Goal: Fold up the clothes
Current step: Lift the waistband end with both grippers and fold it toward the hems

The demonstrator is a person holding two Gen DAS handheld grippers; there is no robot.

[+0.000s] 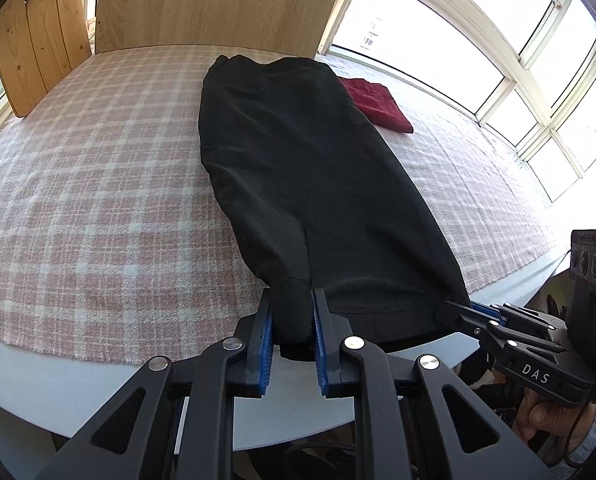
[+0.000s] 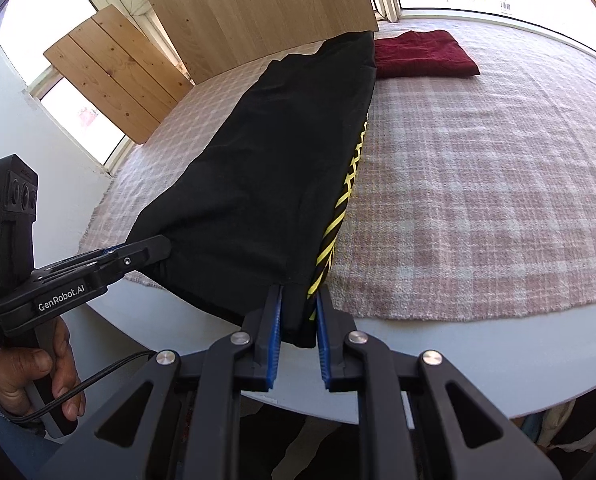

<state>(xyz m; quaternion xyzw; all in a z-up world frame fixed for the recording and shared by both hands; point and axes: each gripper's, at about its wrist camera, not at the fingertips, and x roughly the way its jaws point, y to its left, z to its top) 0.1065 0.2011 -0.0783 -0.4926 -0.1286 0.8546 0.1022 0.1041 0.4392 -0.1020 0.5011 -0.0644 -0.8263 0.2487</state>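
Over table edge, both tongs (image 1: 292, 314) (image 2: 299, 312) angled down, pinching black garment (image 1: 298, 160).

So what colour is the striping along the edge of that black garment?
Yellow diagonal stripes down the black garment's right edge; they show only in the right wrist view.

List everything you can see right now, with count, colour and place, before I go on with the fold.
black garment: one, black with yellow stripes along one edge, lying lengthwise on the blanket, near end lifted
red cloth: one, dark red, folded, at the far end beside the garment
plaid blanket: one, pink and white checks, covering the table
table: one, pale grey, bare near edge
wooden boards: two, light wood, leaning behind the table
windows: white frames, along the far side
left gripper: shut on garment's near corner
right gripper: shut on the other near corner
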